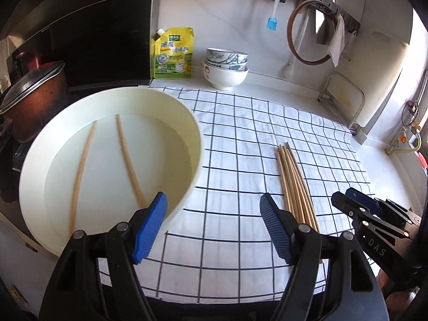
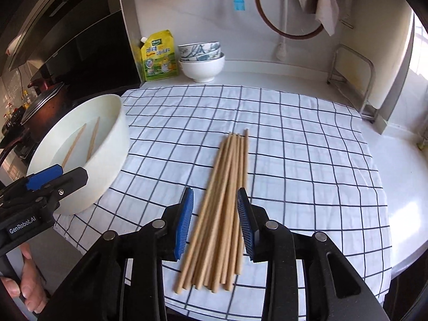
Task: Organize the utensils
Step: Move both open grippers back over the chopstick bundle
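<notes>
A bundle of several wooden chopsticks [image 2: 230, 160] lies on the checked cloth [image 2: 307, 147]; in the left wrist view the bundle [image 1: 293, 176] is right of centre. My right gripper [image 2: 214, 208] hovers over the bundle's near half. Its jaws are open and straddle the sticks, and the blue pads are clear of the wood. A round white basin [image 1: 196, 144] on the left holds two chopsticks [image 1: 80, 171] lying apart on its floor. My left gripper [image 1: 214, 224] is open and empty, with its left pad over the basin's near rim.
Stacked bowls [image 1: 226, 67] and a yellow refill pouch [image 1: 174, 53] stand at the back wall. A lidded pot [image 1: 34, 99] sits on the stove at the left. A metal rack [image 1: 345, 93] is at the back right. A hand [image 2: 26, 289] holds the left gripper.
</notes>
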`<state>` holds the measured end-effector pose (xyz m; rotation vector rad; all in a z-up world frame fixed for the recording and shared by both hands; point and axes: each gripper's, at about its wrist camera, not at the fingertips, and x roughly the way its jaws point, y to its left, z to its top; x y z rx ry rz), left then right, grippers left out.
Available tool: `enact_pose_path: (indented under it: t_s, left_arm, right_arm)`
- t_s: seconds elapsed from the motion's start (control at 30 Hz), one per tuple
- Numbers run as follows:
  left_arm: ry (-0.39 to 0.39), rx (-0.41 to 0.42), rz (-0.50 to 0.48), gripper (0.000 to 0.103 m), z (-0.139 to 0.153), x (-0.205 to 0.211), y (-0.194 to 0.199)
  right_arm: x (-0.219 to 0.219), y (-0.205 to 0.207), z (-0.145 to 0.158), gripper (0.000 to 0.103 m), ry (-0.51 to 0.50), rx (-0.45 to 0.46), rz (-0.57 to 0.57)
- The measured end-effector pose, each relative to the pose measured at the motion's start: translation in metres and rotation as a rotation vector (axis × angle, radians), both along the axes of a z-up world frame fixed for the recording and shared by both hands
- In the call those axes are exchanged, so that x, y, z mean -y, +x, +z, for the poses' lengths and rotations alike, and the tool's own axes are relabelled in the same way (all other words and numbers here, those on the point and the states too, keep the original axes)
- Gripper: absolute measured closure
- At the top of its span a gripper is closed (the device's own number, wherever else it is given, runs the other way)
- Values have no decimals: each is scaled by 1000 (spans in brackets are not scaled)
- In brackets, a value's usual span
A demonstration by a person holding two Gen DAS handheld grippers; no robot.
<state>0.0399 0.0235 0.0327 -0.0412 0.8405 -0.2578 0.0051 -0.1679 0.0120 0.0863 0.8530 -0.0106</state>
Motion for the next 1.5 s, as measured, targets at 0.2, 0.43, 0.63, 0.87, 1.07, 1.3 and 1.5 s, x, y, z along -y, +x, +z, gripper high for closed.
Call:
enact_pose_path:
  t_s: [0.2,0.43,0.63,0.87,1.07,1.3,1.5]
  left_arm:
    - [23,0,-63,32,-2,37,-2]
    - [31,-12,-95,31,-9,64,-2]
    - [46,-23,-114,31,-16,81,1]
    - [70,-42,-112,31,-26,89,6]
    - [80,-56,-96,31,-31,91,9]
    - [93,-76,-82,29,-41,92,13]
    - [98,-94,-74,28,-50,90,15]
  right_arm:
    - [28,-6,-6,70,27,-3,-45]
    - [43,-7,-11,68,41,-6,-55]
    - [50,-5,-18,68,46,-13,-52]
    - [60,-1,-29,68,59,-30,-57]
    - [65,1,-37,68,75,-41,-55]
    - [66,2,-46,68,73,-62,-47]
    - [59,7,-54,66,70,-83,-29]
